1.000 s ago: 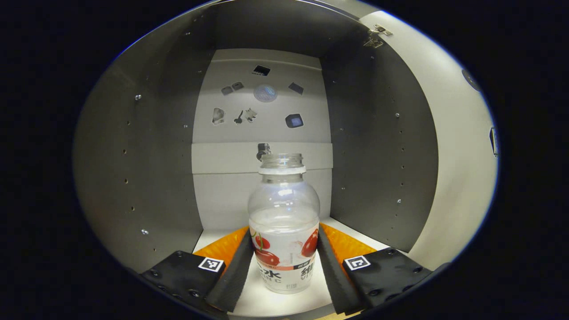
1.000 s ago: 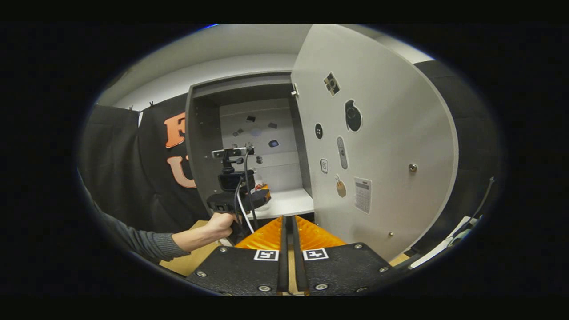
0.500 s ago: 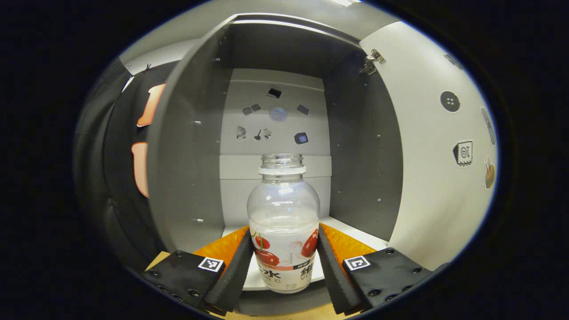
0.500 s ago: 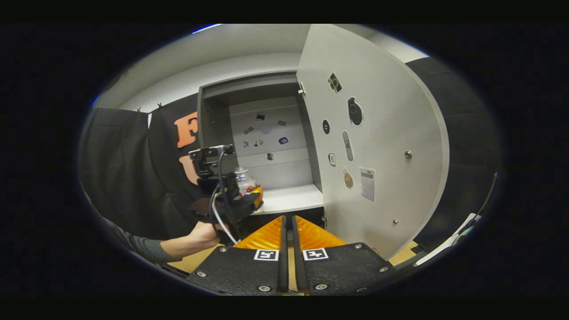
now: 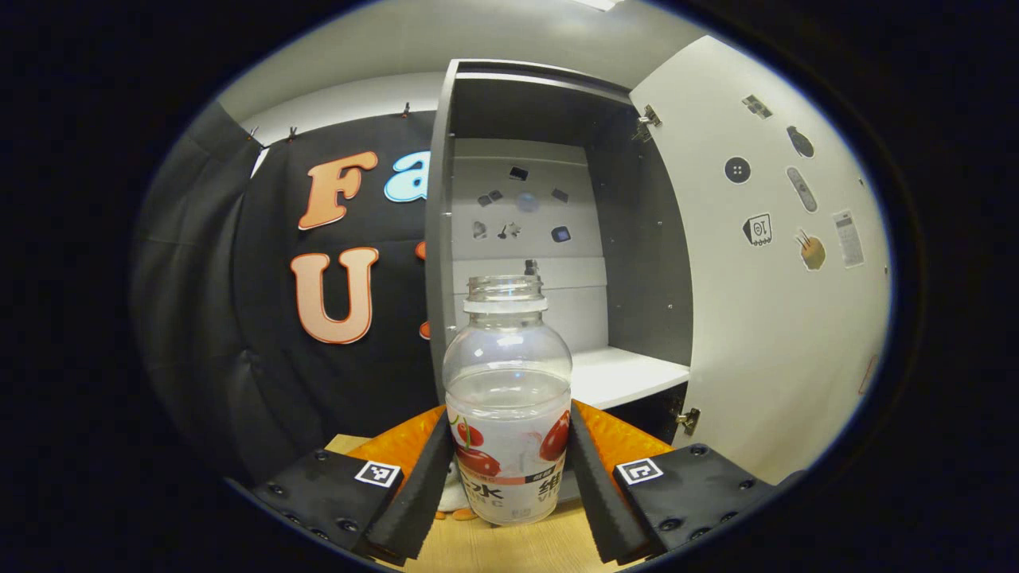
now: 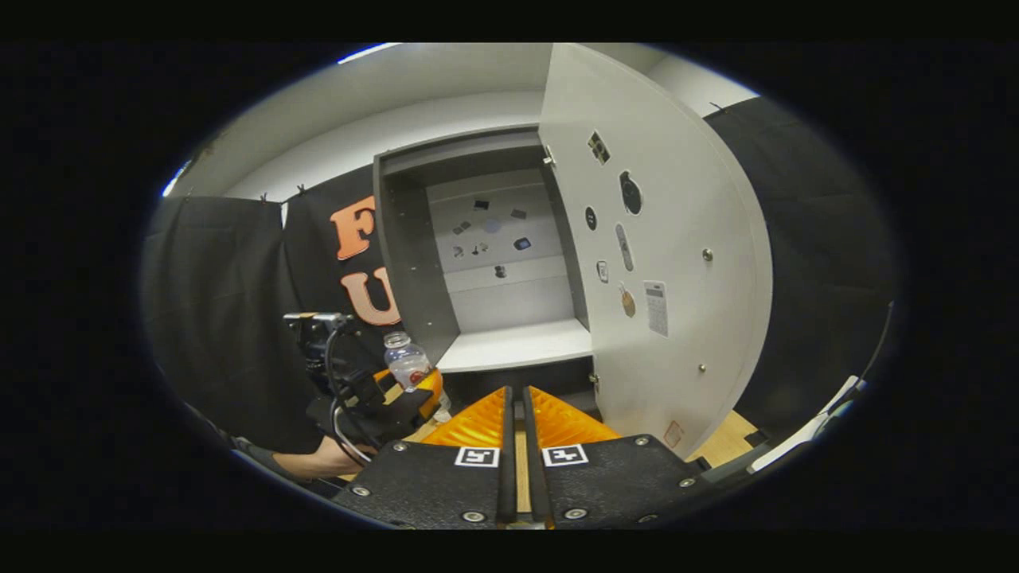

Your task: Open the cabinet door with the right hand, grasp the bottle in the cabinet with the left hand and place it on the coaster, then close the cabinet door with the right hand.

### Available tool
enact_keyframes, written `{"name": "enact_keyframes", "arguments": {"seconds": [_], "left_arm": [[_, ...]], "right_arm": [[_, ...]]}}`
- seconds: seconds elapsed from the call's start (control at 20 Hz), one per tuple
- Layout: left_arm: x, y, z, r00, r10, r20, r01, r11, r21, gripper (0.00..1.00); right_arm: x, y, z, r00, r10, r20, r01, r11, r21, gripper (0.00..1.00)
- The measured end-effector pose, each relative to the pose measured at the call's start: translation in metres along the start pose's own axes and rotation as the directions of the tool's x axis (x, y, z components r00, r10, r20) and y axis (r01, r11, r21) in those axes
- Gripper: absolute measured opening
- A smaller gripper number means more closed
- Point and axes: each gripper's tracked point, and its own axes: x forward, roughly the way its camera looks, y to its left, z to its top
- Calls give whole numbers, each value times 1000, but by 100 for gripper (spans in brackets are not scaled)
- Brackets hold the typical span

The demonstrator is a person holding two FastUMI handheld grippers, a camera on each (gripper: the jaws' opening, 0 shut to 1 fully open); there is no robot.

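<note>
Left tool (image 5: 508,469) is clamped on the clear drink bottle (image 5: 507,398), both fingers (image 5: 422,477) pressed to its labelled lower half; bottle upright, uncapped, cherry print on label, held in the air over the wooden counter (image 5: 509,549), out in front of the grey cabinet (image 5: 439,239) and left of its opening. Cabinet door (image 5: 764,302) stands swung wide open on the right, stickers on its inner face, hinge (image 5: 686,419) near its lower edge. White shelf (image 5: 621,374) inside the cabinet is bare where visible; small stickers on the back panel (image 5: 517,215). Small white-and-orange thing (image 5: 455,500) sits on the counter just behind the bottle base, too hidden to identify. In the right gripper view, the right tool (image 6: 515,446) has its fingers nearly together with only a thin gap, gripping nothing, low in front of the cabinet and apart from the door. Same view shows the left tool (image 6: 414,390) farther off at left with the bottle (image 6: 406,366) in it, a hand (image 6: 326,460) and cables below it.
</note>
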Motion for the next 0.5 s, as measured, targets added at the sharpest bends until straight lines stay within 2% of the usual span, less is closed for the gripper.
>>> {"name": "enact_keyframes", "arguments": {"seconds": [0.5], "left_arm": [[-57,41,-121,984,94,-151,-94,996,11,84]], "right_arm": [[5,11,-29,995,47,-92,-49,999,-16,6]]}}
